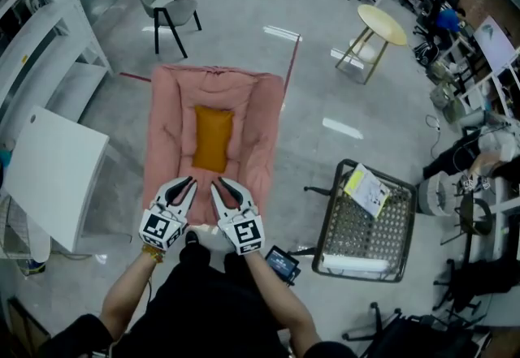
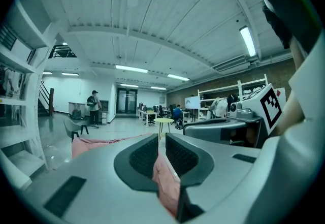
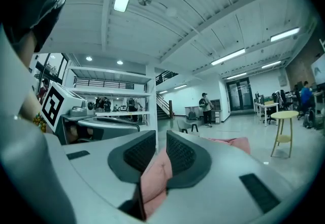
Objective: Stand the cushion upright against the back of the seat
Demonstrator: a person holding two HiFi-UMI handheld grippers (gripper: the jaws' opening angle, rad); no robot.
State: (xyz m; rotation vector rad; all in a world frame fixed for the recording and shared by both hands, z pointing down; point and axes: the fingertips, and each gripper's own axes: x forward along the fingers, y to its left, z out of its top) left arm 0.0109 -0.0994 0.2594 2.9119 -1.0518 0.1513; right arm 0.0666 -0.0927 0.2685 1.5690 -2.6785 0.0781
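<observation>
My left gripper (image 2: 161, 141) is closed narrow on a fold of the pink padded mat (image 2: 166, 183), and my right gripper (image 3: 160, 140) pinches another fold of it the same way. The mat stretches away from me over the floor, its near edge caught in both grippers. The small orange cushion (image 1: 212, 137) lies flat in the mat's middle, not upright.

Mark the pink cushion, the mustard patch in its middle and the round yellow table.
pink cushion (image 1: 169, 117): head view, on its left quilted side.
mustard patch (image 1: 213, 137): head view, on its centre.
round yellow table (image 1: 383, 23): head view, on the tabletop.
</observation>
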